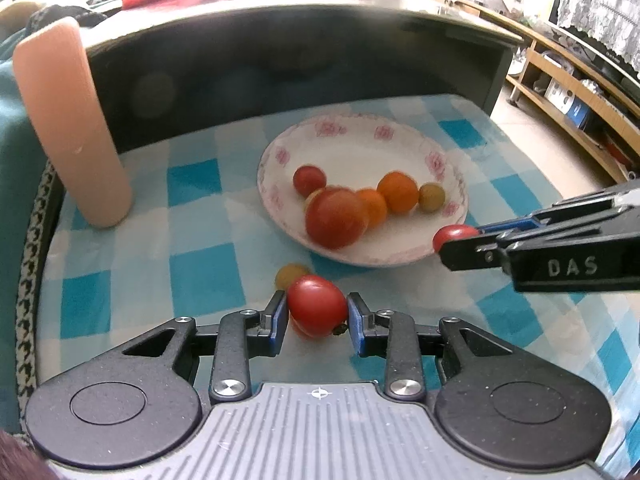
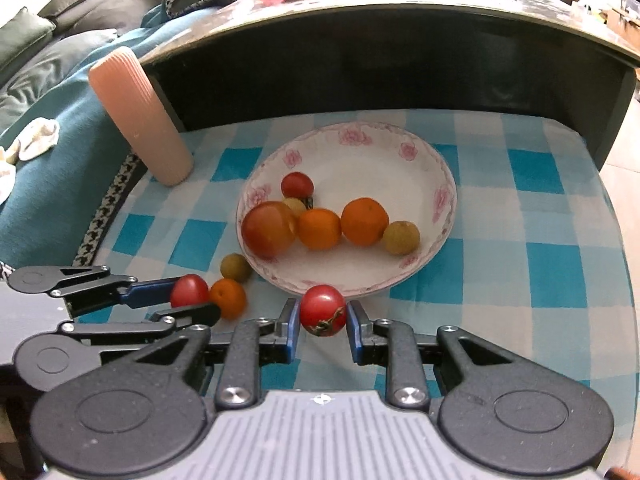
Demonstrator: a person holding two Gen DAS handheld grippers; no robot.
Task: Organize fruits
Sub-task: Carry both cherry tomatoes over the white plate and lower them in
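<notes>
Left wrist view shows the left gripper (image 1: 317, 312) clamped on a red cherry tomato (image 1: 316, 305), its blue pads pressing both sides, with the white floral plate (image 1: 360, 136) ahead at about twelve o'clock. At three o'clock the right gripper (image 1: 452, 240) comes in over the plate's near rim, closed round a second red tomato (image 1: 454, 236). Right wrist view confirms both grips: its own tomato, with a dried stem, sits pinched between the pads just short of the rim. On the plate lie six fruits already: a large red-orange tomato (image 2: 269, 229), two oranges, a small red tomato at eleven o'clock, and two yellowish fruits. Left on the checked cloth (image 2: 540, 220) are a yellow-green fruit (image 2: 236, 267) and a small orange fruit (image 2: 228, 298), at about seven o'clock just off the plate. By my reckoning the job is well past halfway: two tomatoes in hand to deliver, two fruits yet to collect. More fruit lies on the dark counter beyond; whether it counts I cannot tell.
</notes>
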